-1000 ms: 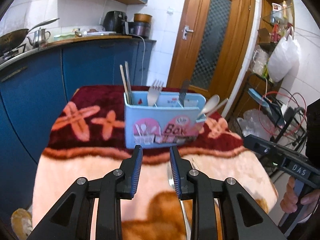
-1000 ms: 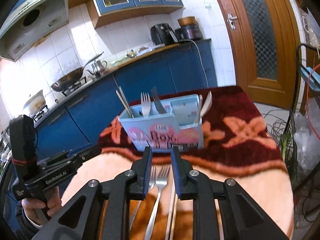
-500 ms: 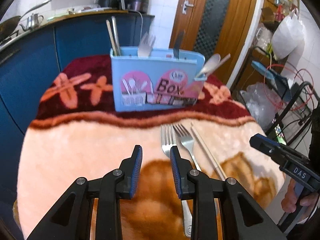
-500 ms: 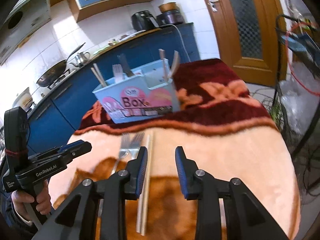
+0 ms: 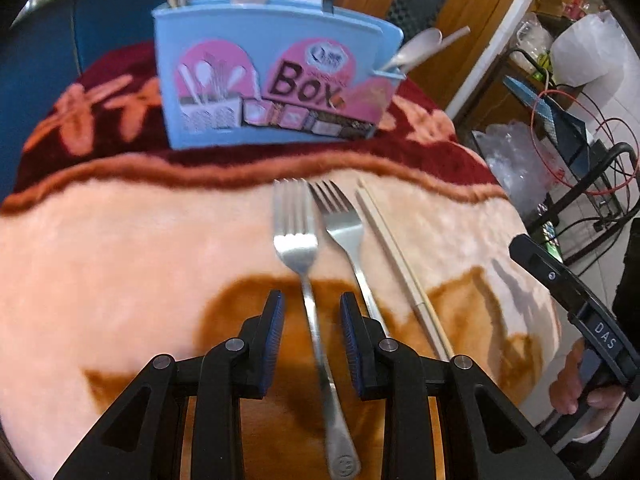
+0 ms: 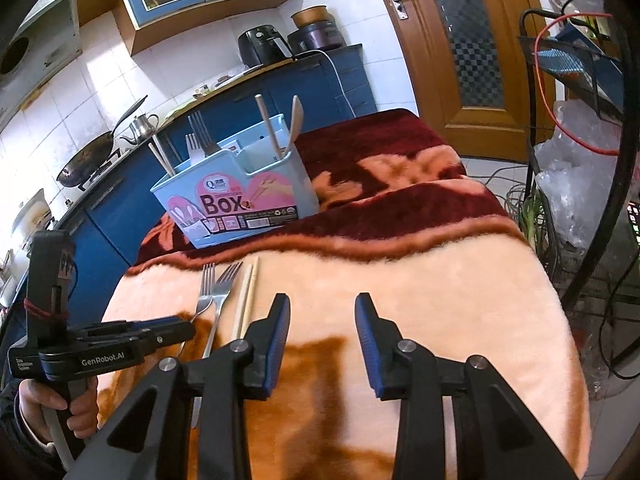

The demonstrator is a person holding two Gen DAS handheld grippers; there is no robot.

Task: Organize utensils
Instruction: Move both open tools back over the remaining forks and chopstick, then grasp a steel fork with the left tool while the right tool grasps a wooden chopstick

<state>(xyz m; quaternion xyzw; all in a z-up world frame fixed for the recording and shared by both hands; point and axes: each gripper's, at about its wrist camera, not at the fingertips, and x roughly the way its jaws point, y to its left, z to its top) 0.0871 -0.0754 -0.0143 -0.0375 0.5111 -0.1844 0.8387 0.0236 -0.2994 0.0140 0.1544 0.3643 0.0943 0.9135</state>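
A light blue utensil box (image 5: 272,76) stands on the dark red end of the blanket, with forks, chopsticks and a spoon standing in it; it also shows in the right wrist view (image 6: 236,196). Two steel forks (image 5: 298,240) (image 5: 344,228) and a pair of chopsticks (image 5: 396,256) lie side by side on the peach part. My left gripper (image 5: 312,340) is open, low over the blanket, its jaws either side of the left fork's handle. My right gripper (image 6: 322,332) is open and empty, to the right of the chopsticks (image 6: 248,296).
The blanket-covered table (image 6: 460,288) drops off at its right edge, with cables and a wire rack (image 6: 580,80) beyond. Blue kitchen cabinets (image 6: 120,208) stand behind the box. A wooden door (image 6: 460,40) is at the back right.
My left gripper has come down and forward until its jaws straddle the left fork's handle. My right gripper has swung right, away from the utensils, and opened wider.
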